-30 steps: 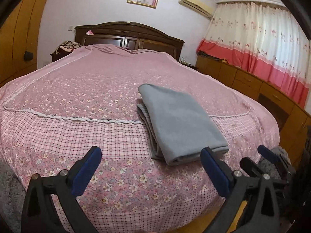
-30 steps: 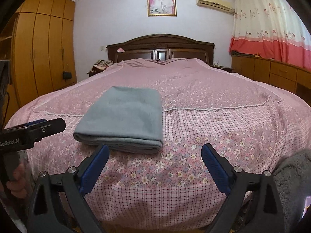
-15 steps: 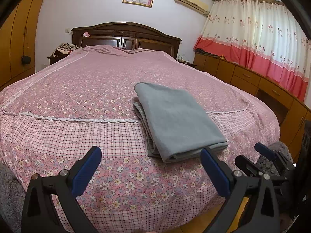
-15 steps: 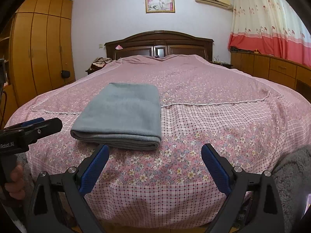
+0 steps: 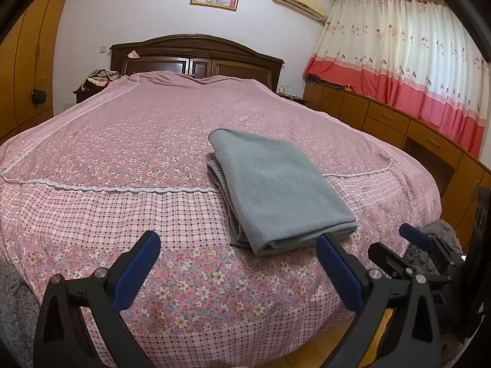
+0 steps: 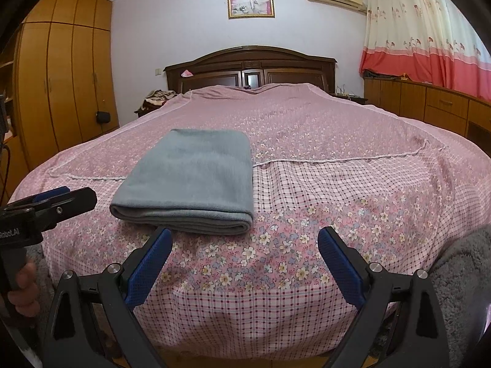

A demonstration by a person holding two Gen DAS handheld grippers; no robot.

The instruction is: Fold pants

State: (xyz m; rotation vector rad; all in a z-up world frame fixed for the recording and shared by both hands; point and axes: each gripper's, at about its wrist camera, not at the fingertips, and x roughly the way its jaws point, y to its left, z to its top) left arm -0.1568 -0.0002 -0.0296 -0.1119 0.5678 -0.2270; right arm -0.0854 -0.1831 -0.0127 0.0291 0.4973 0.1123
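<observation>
The grey pants (image 5: 276, 190) lie folded into a neat rectangle on the pink floral bedspread (image 5: 138, 141), near the bed's foot. They also show in the right wrist view (image 6: 193, 181), left of centre. My left gripper (image 5: 237, 245) is open and empty, held back from the foot of the bed, with the pants just beyond its right finger. My right gripper (image 6: 245, 243) is open and empty, also back from the bed's foot, right of the pants. The left gripper shows at the left edge of the right wrist view (image 6: 58, 197).
A dark wooden headboard (image 6: 250, 67) stands at the far end. Wooden wardrobes (image 6: 61, 82) line the left wall. Low wooden cabinets (image 5: 399, 125) and red-and-cream curtains (image 5: 408, 61) run along the right. A grey fuzzy rug (image 6: 460, 276) lies by the bed's foot.
Both grippers have drawn back and lowered slightly from the bed, staying open. The folded pants have not moved.
</observation>
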